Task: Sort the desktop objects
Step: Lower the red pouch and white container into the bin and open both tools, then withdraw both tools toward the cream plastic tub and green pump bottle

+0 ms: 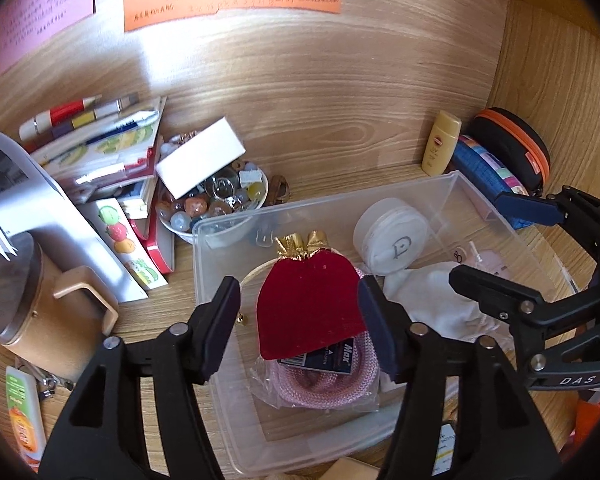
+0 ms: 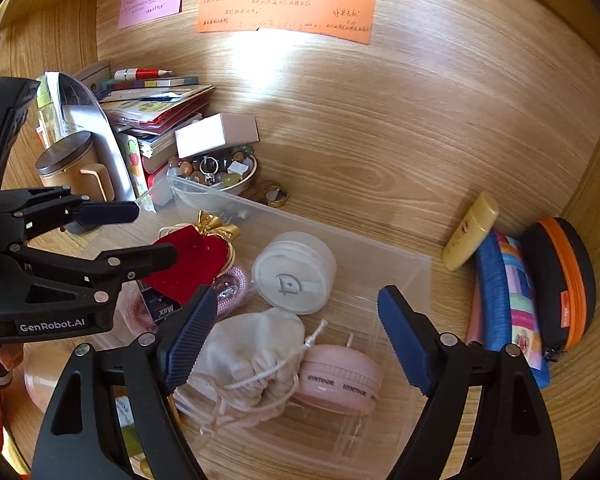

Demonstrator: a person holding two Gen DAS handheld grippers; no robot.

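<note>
A clear plastic bin point(image 1: 324, 200) point(image 2: 400, 256) stands on the wooden desk. In it lie a red velvet pouch point(image 1: 304, 320) point(image 2: 192, 252) with gold trim, a white round jar point(image 1: 390, 240) point(image 2: 294, 276), a white drawstring bag point(image 1: 428, 300) point(image 2: 252, 352), a pink round case point(image 2: 340, 376) and a bagged pink rope point(image 1: 324, 384). My left gripper point(image 1: 298, 304) point(image 2: 152, 234) hangs open over the pouch, pads clear of it. My right gripper point(image 2: 298, 300) point(image 1: 478, 240) stands open above the drawstring bag and jar, holding nothing.
A bowl of marbles point(image 1: 216, 204) and a stack of books point(image 1: 100, 152) sit behind the bin at left, with a lidded mug point(image 1: 40, 300) nearer. At right lie a yellow bottle point(image 2: 470, 236), a blue pencil case point(image 2: 508, 300) and a black-and-orange case point(image 2: 560, 276). Wooden walls enclose the desk.
</note>
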